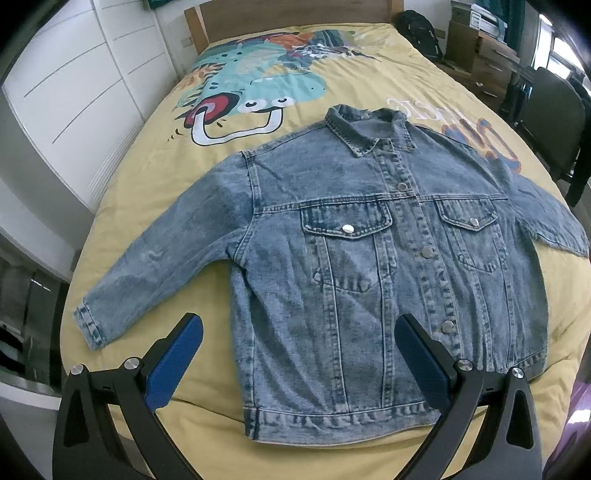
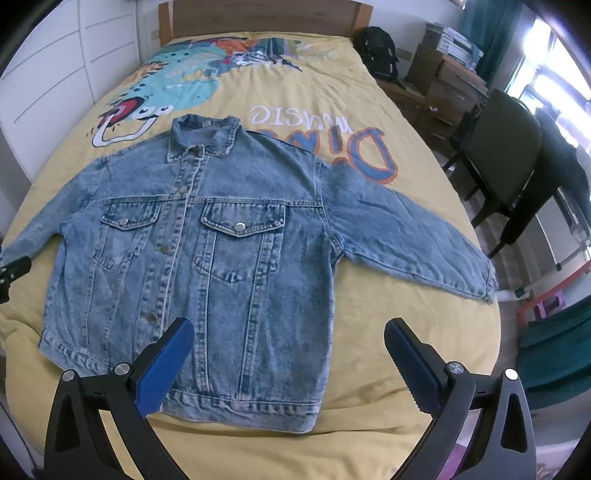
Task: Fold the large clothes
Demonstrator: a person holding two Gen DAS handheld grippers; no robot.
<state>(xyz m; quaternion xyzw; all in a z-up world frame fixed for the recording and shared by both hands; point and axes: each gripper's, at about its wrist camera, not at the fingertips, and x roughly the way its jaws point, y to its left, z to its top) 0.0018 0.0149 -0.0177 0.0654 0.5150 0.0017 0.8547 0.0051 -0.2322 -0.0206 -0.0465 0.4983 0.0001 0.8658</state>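
a bed (image 1: 147,206) with a yellow cartoon-printed cover (image 2: 369,332) fills the scene, its wooden headboard (image 2: 258,16) at 12 o'clock. spread flat on the cover, front side up and buttoned, lies a blue denim jacket (image 1: 369,266), collar (image 1: 369,129) toward 12 o'clock and hem (image 2: 240,402) toward 6 o'clock at the near edge of the bed. one sleeve (image 1: 147,280) runs out toward 8 o'clock in the left wrist view; the other sleeve (image 2: 413,240) runs toward 4 o'clock in the right wrist view. a dark chair (image 2: 502,155) stands off the bed at 3 o'clock. the left gripper (image 1: 298,325) hovers over the hem with its blue-padded jaws spread wide and nothing between them. the right gripper (image 2: 289,328) likewise hangs over the hem, jaws wide apart and empty. two chest pockets (image 2: 243,225) carry metal snap buttons (image 1: 347,229).
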